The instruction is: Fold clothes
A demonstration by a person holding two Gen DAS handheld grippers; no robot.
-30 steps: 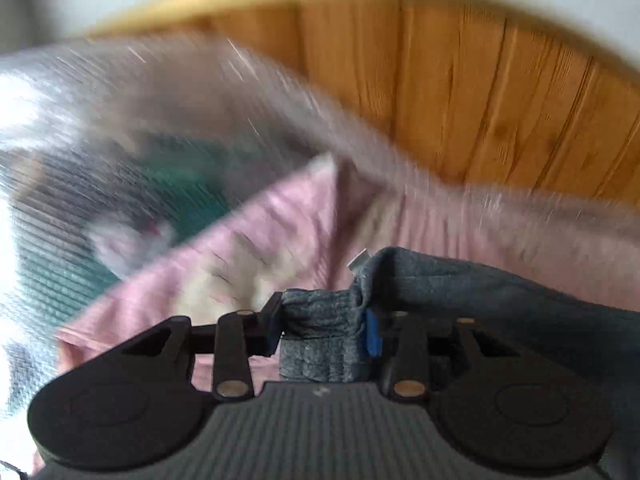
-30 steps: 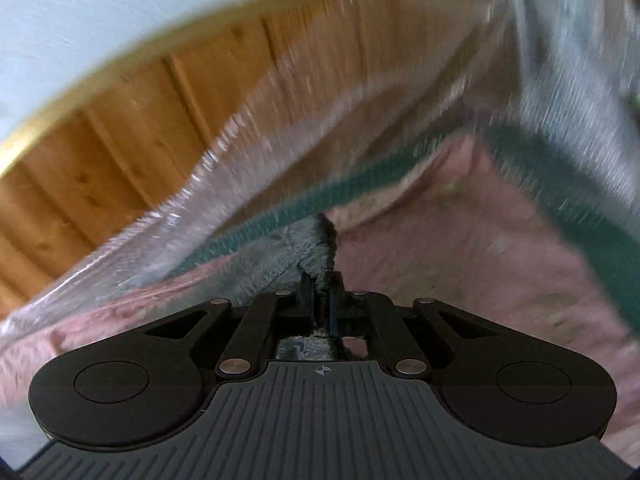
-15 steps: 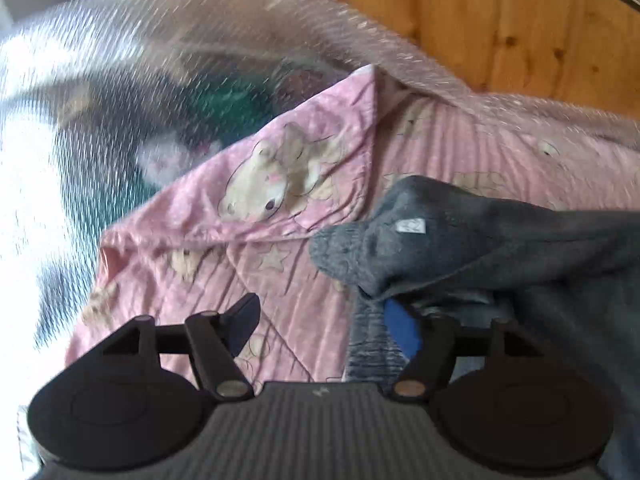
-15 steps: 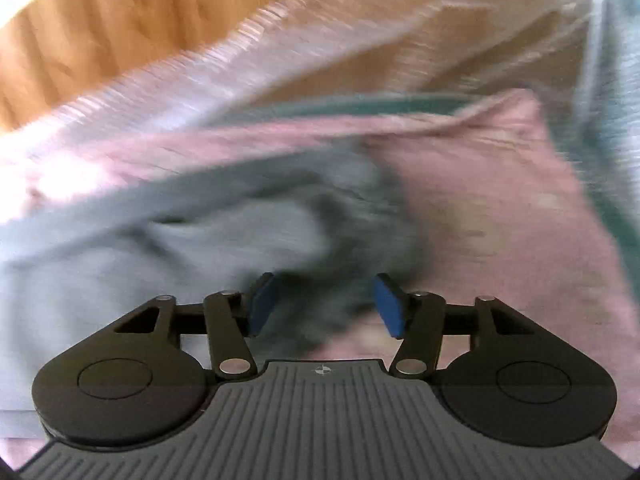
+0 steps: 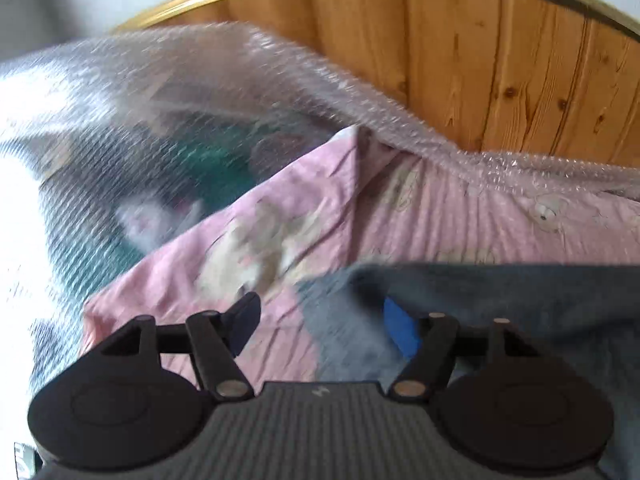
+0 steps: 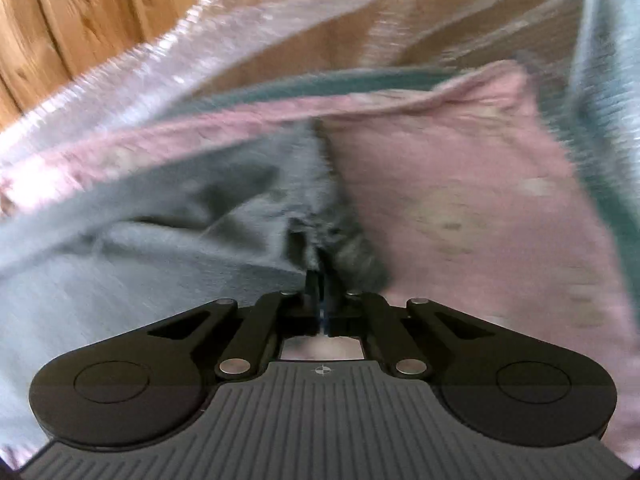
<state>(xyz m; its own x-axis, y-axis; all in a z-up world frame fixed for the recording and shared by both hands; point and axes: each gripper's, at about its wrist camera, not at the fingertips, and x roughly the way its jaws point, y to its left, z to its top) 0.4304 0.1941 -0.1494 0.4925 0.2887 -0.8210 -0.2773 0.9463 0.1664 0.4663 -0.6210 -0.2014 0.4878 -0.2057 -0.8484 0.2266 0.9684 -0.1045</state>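
On the pink sheet (image 5: 328, 236), the grey garment (image 6: 168, 216) is spread with its length running between the grippers, one bunched end clenched by the right gripper (image 6: 320, 280), the other lying between the left gripper's (image 5: 320, 316) opening, unpressing jaws.

- pink printed sheet (image 5: 328, 216): bare, flat stretch ahead of the left gripper (image 5: 320, 312); open passage there, nothing between its opening jaws but sheet and an edge of grey garment (image 5: 520, 296).
- grey garment: heaped across the right of the left view; blocks low passage on that side.
- bubble wrap (image 5: 168, 92): raised ridge bordering the sheet at back and left; a soft barrier.
- wooden panelling (image 5: 500, 64): closes off the far side behind the wrap.
- right gripper (image 6: 322, 280): closed onto a fold of garment; bunched cloth directly ahead, pink sheet free to its right.
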